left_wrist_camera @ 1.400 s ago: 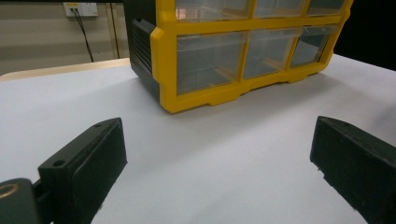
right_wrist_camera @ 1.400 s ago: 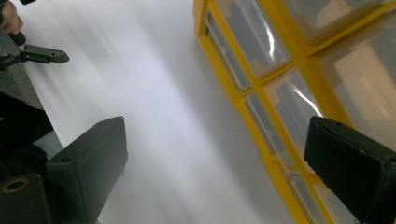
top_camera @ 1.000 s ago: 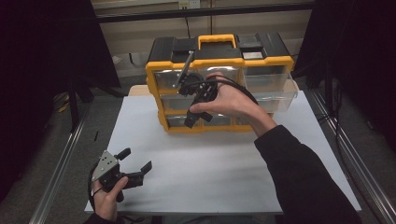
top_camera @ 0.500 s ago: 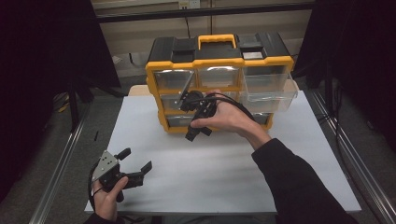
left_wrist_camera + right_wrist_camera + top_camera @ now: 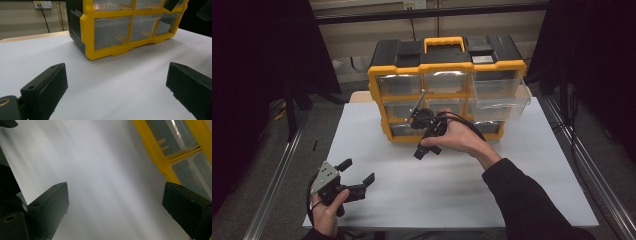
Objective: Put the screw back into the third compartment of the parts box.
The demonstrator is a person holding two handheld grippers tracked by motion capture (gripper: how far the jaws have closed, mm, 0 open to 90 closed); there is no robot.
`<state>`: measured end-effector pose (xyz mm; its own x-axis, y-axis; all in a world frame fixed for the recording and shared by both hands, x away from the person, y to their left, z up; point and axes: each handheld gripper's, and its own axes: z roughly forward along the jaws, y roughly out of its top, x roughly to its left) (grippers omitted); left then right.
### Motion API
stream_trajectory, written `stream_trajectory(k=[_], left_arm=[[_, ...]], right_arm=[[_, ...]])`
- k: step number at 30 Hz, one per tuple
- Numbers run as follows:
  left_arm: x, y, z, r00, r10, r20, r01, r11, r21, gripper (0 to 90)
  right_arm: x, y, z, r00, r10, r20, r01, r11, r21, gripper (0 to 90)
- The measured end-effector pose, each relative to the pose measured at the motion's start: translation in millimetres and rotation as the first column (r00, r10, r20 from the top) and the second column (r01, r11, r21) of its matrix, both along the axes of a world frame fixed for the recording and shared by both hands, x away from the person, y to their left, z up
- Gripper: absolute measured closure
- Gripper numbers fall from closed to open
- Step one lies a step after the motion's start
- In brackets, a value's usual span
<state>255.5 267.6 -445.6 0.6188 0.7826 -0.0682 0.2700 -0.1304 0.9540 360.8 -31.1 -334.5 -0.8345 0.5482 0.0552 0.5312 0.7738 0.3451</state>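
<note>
A yellow and black drawer organiser (image 5: pixel 446 87) is set at the far middle of the white bench (image 5: pixel 472 190), its clear drawer fronts turned toward the person so that both grippers can reach them. Its upper right drawer (image 5: pixel 499 90) is seen pulled part-way out over the bench in the high view; the other drawers sit flush.

The right gripper (image 5: pixel 427 131) is held in the air just in front of the organiser's lower rows, tilted over in the right hand (image 5: pixel 462 137), with its jaws spread and nothing between them. It is judged to be in transit near the drawer fronts, since the jaws touch no drawer. The left gripper (image 5: pixel 357 177) is kept low at the near left corner of the bench, well apart from the organiser, also with its jaws spread and empty; it appears to be parked out of the way while the other hand works.

The pulled-out drawer and the placing of both hands are given by the high view. The gap between the left gripper's jaws and the bare bench between them are made plain in the left gripper view (image 5: pixel 117 100), along with the organiser's near corner (image 5: pixel 87 37). In the right gripper view (image 5: pixel 115 220) the bench is blurred and slanted, which confirms the tilt, and the yellow frame (image 5: pixel 155 157) is seen close at the upper right.
</note>
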Motion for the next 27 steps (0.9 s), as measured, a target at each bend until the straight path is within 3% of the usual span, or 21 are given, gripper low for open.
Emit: stream_trajectory(k=[9,13,18,27], left_arm=[[0.2,-0.1,-0.2,1.0,0.0,-0.001,0.0,1.0,0.003,3.5],[0.2,-0.3,-0.3,1.0,0.0,-0.001,0.0,1.0,0.002,3.5],[0.3,-0.1,-0.2,1.0,-0.001,0.0,0.001,1.0,0.01,3.5],[-0.1,-0.9,-0.3,1.0,0.0,-0.004,0.0,1.0,0.0,3.5]], right_arm=[[-4.8,-4.6,-16.6,1.0,0.002,-0.007,-0.002,1.0,0.027,6.5],[-6.1,-8.0,-22.4,0.9996,-0.027,-0.004,0.027,0.998,0.05,6.2],[-8.5,-10.2,-32.9,0.9996,-0.026,0.01,0.026,0.998,0.062,5.5],[-15.4,-20.8,-48.2,0.9971,-0.051,0.056,0.042,0.989,0.142,4.5]])
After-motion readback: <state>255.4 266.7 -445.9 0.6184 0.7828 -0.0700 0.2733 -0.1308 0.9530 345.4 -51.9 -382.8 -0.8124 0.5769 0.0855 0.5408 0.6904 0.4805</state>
